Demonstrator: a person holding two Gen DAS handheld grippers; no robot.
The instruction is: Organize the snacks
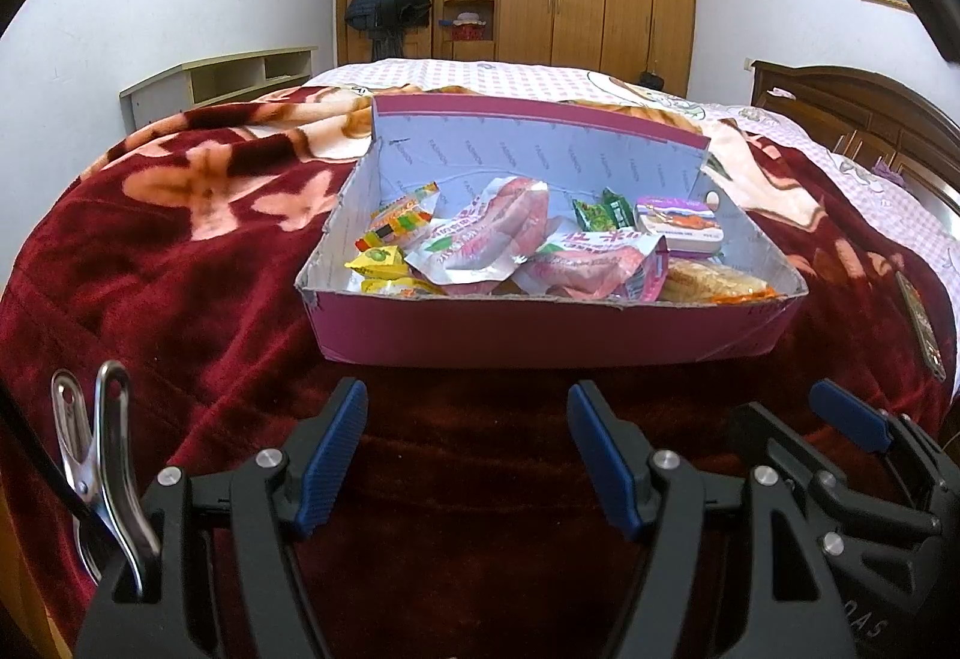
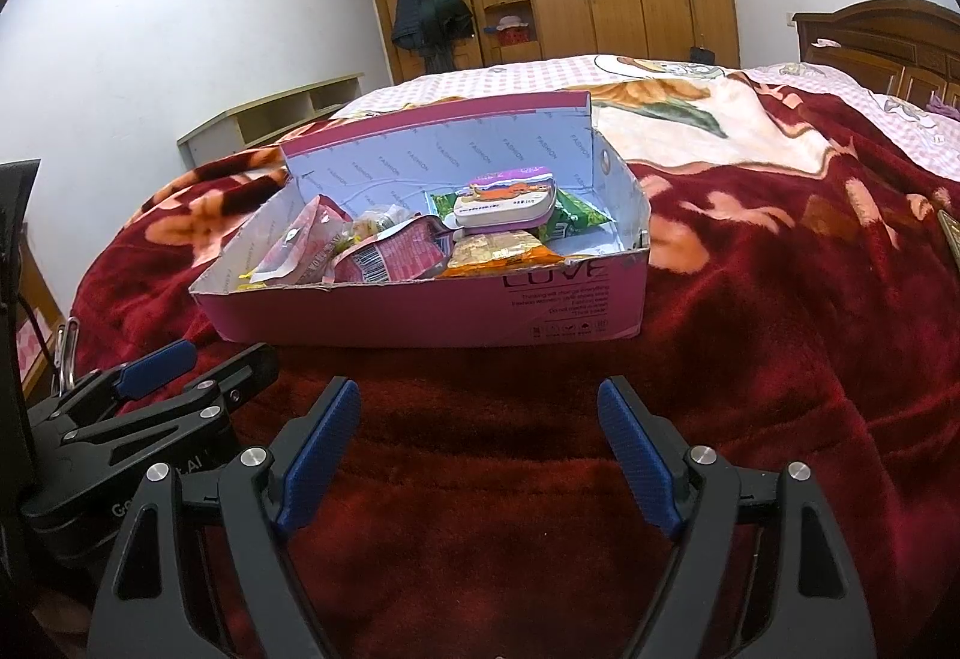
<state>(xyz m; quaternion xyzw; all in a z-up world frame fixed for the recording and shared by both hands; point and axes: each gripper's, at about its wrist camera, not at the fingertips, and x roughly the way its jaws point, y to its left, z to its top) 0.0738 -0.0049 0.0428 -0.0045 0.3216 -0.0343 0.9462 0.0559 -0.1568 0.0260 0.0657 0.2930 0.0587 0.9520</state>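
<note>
From your left wrist view, the left gripper (image 1: 468, 407) has its 2 blue-padded jaws spread wide and empty over the dark red floral blanket (image 1: 180, 263); the pink cardboard box of snack packets (image 1: 540, 335) sits just beyond them.

From your right wrist view, the right gripper (image 2: 480, 407) likewise gapes wide, empty, the box (image 2: 420, 314) ahead, slightly left.
</note>
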